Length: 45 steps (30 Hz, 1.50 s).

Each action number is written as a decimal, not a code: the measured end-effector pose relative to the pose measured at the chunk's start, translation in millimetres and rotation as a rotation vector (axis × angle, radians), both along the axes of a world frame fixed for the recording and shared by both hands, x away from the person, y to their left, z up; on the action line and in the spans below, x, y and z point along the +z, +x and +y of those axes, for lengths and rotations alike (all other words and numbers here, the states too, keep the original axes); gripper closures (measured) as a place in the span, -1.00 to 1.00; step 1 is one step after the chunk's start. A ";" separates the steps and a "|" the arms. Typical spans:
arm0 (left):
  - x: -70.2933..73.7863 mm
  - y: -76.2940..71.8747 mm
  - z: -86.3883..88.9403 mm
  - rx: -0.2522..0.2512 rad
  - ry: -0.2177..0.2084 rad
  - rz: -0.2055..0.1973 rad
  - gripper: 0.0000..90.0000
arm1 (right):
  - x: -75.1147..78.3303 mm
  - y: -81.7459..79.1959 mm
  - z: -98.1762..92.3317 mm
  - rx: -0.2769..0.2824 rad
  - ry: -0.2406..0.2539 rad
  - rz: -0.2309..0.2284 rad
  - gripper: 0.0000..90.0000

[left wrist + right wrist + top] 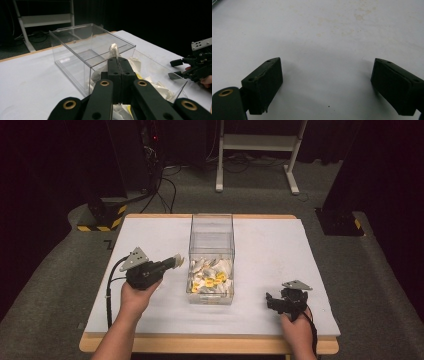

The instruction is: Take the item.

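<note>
Left gripper (117, 60) is pinching a small white packet (113, 50) between its closed jaws, with the packet's crumpled end sticking out past the tips. It is hovering just left of the clear box (211, 227), level with the box's near compartment, where more white and yellow packets (210, 277) are lying in a heap. The far compartment looks empty, so the packet is probably being moved between the two halves. To do this well, the grip should be staying firm while the packet is carried over the wall, and the jaws should be parting only once it is well inside. Right gripper (276, 300) is resting low over the white table (300, 250) with its jaws wide apart, well clear of the box.
</note>
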<state>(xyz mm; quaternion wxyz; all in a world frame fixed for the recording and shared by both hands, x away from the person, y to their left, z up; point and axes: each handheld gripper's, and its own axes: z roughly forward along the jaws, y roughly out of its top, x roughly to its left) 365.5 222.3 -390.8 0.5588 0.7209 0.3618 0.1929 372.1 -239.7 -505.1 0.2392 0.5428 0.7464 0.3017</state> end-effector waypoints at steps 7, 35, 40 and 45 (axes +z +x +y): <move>-1.9 -1.5 13.5 0.025 -0.002 0.002 0.99 | 0.0 0.0 0.0 0.000 0.000 0.000 -0.77; -9.5 -10.1 63.0 0.120 -0.022 0.022 0.99 | 0.1 -0.1 0.2 -0.002 0.001 0.001 -0.77; -13.5 -11.9 71.2 0.134 -0.027 0.030 0.99 | 0.0 0.0 0.0 0.000 0.000 0.000 -0.77; -18.9 -13.5 75.6 0.141 -0.031 0.046 0.99 | 0.1 -0.1 0.2 -0.002 0.001 0.001 -0.77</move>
